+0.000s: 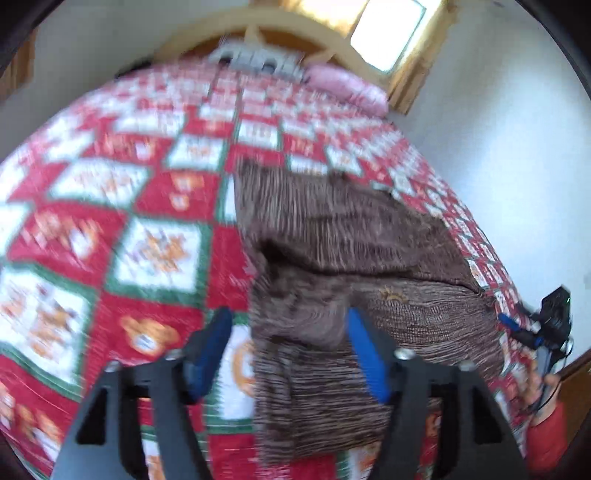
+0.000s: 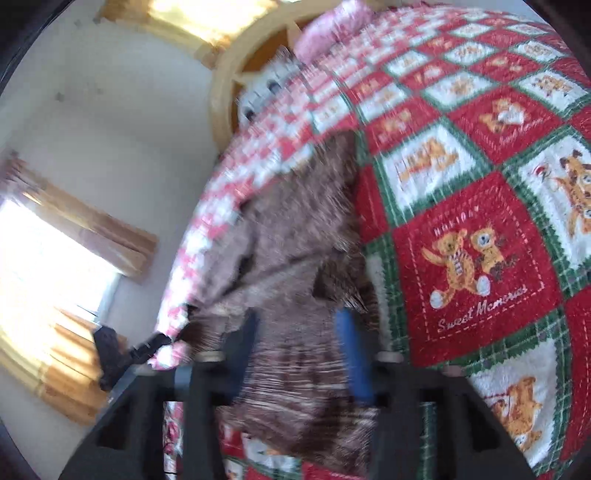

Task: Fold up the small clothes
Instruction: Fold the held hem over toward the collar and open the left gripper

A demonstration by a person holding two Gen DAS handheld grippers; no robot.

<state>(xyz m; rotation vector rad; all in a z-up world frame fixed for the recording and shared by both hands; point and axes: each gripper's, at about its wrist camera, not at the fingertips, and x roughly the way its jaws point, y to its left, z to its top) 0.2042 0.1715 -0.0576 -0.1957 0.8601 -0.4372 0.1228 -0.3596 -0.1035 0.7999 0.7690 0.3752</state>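
Observation:
A brown ribbed knit garment lies rumpled and partly folded on the red, white and green bear-print quilt. My left gripper is open just above its near part, with the cloth between the spread blue-padded fingers. In the right wrist view the same garment runs along the bed's left edge. My right gripper is open over it, with cloth between the fingers. The right gripper also shows at the far right of the left wrist view. Both views are blurred by motion.
The quilt covers the whole bed. A pink pillow and a grey-white pillow lie by the wooden headboard. White walls and bright curtained windows surround the bed.

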